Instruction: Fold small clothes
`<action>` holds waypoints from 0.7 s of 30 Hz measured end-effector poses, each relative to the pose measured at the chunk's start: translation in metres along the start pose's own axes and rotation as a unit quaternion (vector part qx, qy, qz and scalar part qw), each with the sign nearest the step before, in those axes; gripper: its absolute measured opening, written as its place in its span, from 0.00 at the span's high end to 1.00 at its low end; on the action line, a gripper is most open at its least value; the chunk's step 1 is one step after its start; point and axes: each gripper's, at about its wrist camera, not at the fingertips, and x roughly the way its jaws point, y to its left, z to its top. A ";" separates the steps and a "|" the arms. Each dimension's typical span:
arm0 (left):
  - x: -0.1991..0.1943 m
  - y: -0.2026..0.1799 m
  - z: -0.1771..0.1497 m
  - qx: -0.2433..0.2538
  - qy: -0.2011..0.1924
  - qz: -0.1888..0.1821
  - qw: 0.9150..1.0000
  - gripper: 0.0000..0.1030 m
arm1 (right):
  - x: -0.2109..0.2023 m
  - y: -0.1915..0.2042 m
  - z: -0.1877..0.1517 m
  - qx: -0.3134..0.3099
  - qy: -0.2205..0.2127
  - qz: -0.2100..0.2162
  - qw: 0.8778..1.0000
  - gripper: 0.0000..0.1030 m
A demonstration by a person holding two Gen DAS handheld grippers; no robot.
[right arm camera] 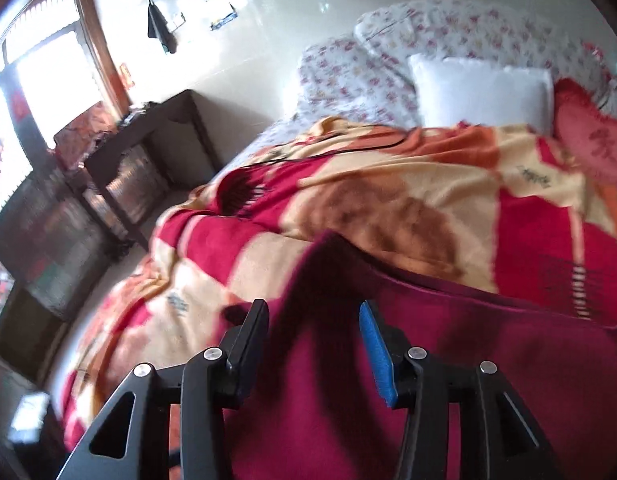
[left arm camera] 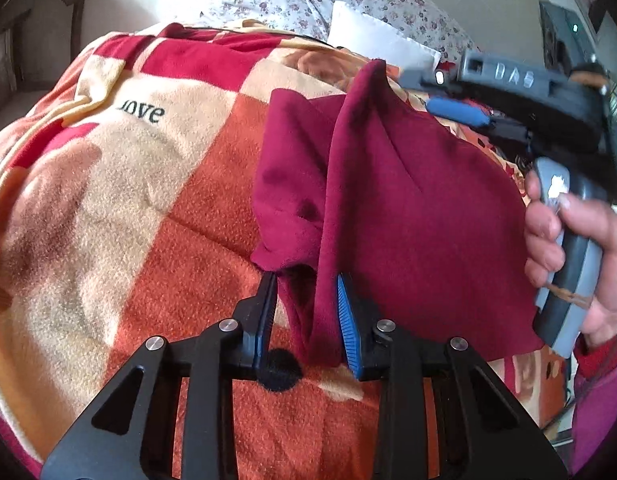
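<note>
A dark red garment hangs lifted over the patterned blanket on the bed. My left gripper is shut on a bunched fold of the garment, which fills the gap between its blue pads. In the left wrist view the right gripper shows at the upper right, at the garment's far corner, held by a hand. In the right wrist view the garment lies under and between my right gripper's fingers, which stand apart. The view is blurred.
The blanket covers the bed. Floral pillows and a white pillow lie at the head. A dark wooden side table stands left of the bed, near a bright window.
</note>
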 end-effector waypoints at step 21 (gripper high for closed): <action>-0.022 0.019 -0.012 -0.044 -0.009 -0.047 0.998 0.43 | 0.036 0.038 0.014 0.004 0.069 -0.024 0.997 0.21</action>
